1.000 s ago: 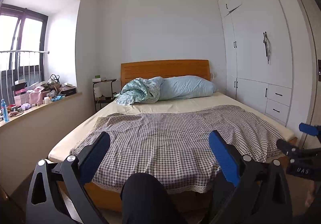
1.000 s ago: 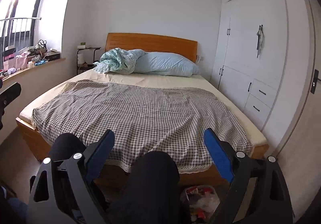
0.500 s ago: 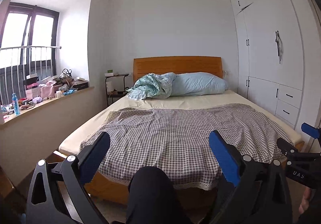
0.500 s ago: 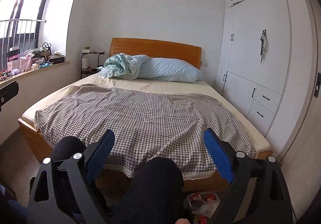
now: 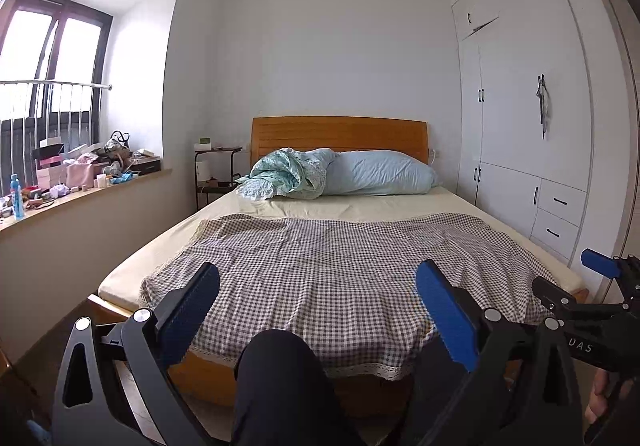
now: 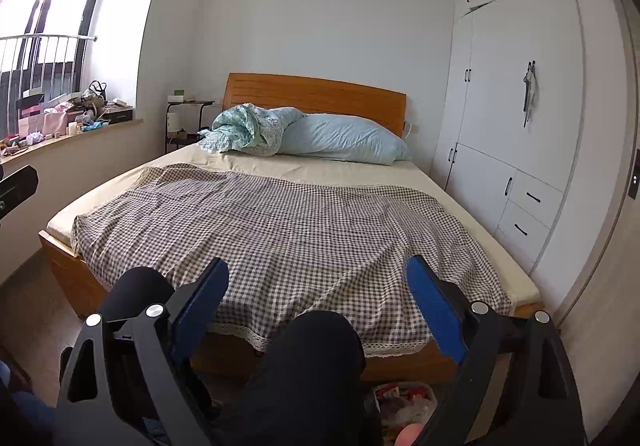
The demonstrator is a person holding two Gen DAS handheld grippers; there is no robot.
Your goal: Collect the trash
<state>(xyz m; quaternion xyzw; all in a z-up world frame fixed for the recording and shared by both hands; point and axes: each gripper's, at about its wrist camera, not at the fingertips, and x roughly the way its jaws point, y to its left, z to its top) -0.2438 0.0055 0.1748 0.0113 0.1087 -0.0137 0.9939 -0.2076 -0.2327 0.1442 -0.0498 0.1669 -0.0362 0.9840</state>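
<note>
Left gripper (image 5: 318,306) is sitting with blue-padded fingers (image 5: 446,316) spread wide, nothing between them, pointing at the bed (image 5: 320,266) from its foot end. Right gripper (image 6: 318,300) is showing the same: fingers (image 6: 434,310) wide apart, gripping nothing, also facing the foot of the bed. In the left wrist view the right gripper is poking in at the far right edge, off the bed's right corner.

A dark-clad knee (image 5: 280,370) is rising between the left gripper's fingers, in front of the bed's foot board; a second knee (image 6: 320,350) is doing likewise in the right view.

Trash: a clear bag or bin of mixed wrappers (image 6: 404,404) is sitting on the floor just below the bed's foot, right of the knee, partly hidden, so exact container is hard to tell.

A checkered blanket (image 6: 272,230) is covering the bed's near half, edge hanging over the foot. A blue pillow (image 5: 380,172) and a crumpled teal quilt (image 5: 284,174) are lying at the head end against the wooden headboard (image 5: 340,132). A white wardrobe (image 5: 532,118) is standing right of the bed, a cluttered windowsill (image 5: 72,182) left of it, a small side table (image 5: 216,170) beside the headboard.
</note>
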